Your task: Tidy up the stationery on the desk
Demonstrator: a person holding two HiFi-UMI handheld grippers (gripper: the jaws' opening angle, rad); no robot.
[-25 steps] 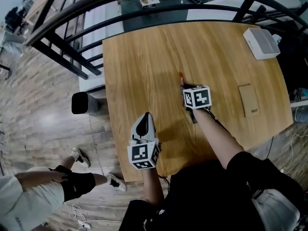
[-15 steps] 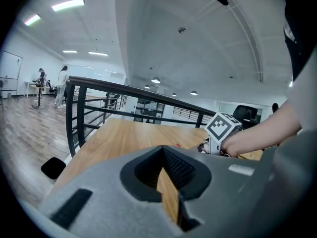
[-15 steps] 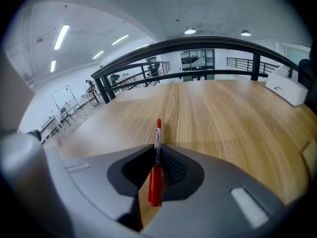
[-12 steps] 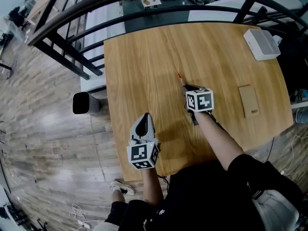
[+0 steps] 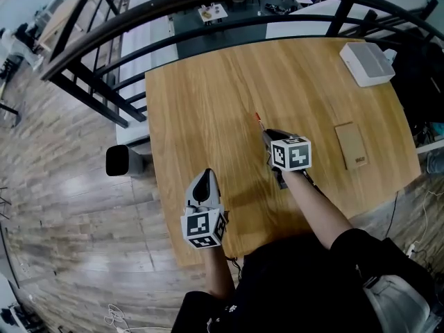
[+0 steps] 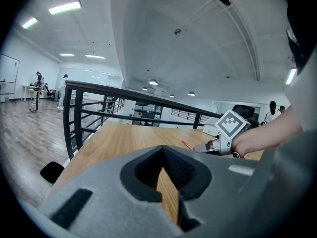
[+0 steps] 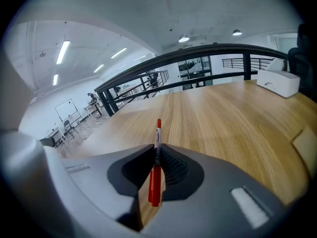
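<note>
Pen [image 5: 257, 119], red, showed in the head view sticking out ahead of the right gripper [image 5: 268, 137] near the middle of the desk [image 5: 208, 82], with a white box [image 5: 368, 62] and tan pad [image 5: 350, 144] well apart to the right and the left gripper [image 5: 204, 179] parked by the near edge. Left gripper view: jaws pressed together on nothing. Right gripper view: jaws had just been closing and pinched the pen by its barrel with the tip end projecting forward, so I judged it best to hold a firm squeeze, carry it slowly and keep that free end off the desk.
</note>
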